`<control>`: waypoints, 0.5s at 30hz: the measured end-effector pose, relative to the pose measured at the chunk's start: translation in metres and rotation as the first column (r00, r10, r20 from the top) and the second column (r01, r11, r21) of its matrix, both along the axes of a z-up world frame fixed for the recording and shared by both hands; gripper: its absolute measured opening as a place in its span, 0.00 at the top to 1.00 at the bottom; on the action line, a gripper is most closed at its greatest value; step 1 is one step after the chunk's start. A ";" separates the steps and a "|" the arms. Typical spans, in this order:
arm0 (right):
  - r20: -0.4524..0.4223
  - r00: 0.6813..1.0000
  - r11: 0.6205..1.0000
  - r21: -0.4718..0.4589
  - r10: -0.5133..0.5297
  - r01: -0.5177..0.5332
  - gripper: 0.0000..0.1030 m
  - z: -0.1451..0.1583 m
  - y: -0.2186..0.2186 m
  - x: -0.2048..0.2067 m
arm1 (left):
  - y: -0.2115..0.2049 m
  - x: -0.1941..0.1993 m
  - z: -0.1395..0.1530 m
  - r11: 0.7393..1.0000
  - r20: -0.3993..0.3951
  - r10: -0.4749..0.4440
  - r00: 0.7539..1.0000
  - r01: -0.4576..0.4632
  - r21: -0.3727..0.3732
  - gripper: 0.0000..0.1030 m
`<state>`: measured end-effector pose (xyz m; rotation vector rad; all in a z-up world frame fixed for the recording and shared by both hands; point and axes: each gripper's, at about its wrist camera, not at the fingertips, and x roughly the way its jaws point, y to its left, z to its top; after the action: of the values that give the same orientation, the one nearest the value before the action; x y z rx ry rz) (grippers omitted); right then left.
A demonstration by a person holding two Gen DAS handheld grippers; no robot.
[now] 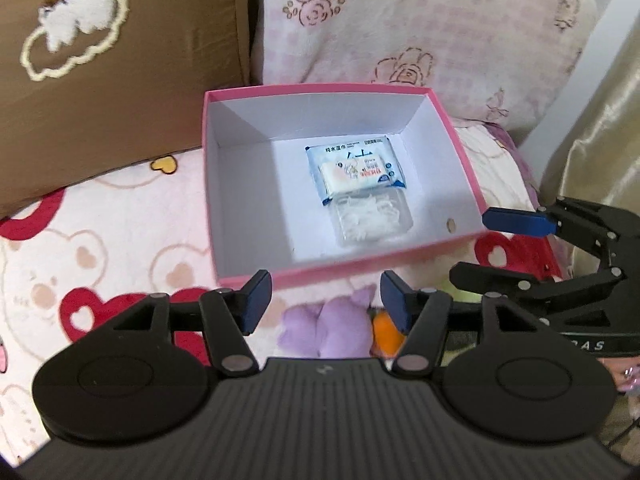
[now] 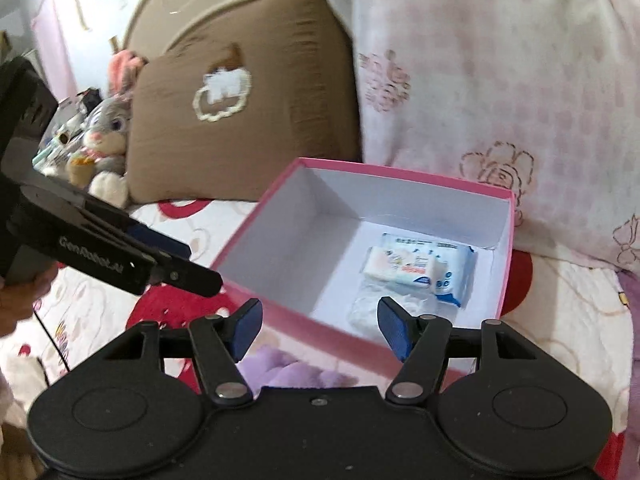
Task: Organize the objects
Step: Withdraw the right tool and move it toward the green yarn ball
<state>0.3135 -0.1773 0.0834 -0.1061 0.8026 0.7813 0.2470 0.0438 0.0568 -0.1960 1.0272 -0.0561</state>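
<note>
On the bed [image 1: 100, 248], a pink box [image 1: 456, 152] stands open near the head edge, against a brown pillow [image 1: 120, 92] and a pink floral one [image 1: 420, 20]. Three things already lie on its white floor, toward its right wall: a blue wipes pack [image 1: 352, 154], a smaller tissue pack [image 1: 354, 174] lying across it, and a clear case [image 1: 370, 218] of what look like white picks or swabs, though blur makes that uncertain. So part of the sorting looks done. A purple plush [image 1: 320, 328] with something orange beside it lies on the bed just outside the box's near wall, and probably goes in next. The left gripper [image 1: 320, 300] hangs over that plush with its fingers apart and nothing between them; the right gripper [image 2: 320, 324] is likewise spread and empty, by the box's near right corner. The wipes pack carries Chinese print, seemingly "纯水湿巾"; the left gripper's side reads "GenRobot.AI". A grey rabbit toy [image 2: 106, 132] sits beyond the brown pillow.
</note>
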 end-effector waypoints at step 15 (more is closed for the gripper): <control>0.036 0.999 0.996 -0.079 0.037 -0.034 0.05 0.027 0.011 -0.075 | -0.004 -0.083 0.033 0.997 0.071 -0.069 0.995 0.072 -0.041 0.20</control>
<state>0.2385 -0.1664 0.1102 -0.2046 0.7980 0.7794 0.1644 0.0393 0.0901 -0.1963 0.9641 -0.1488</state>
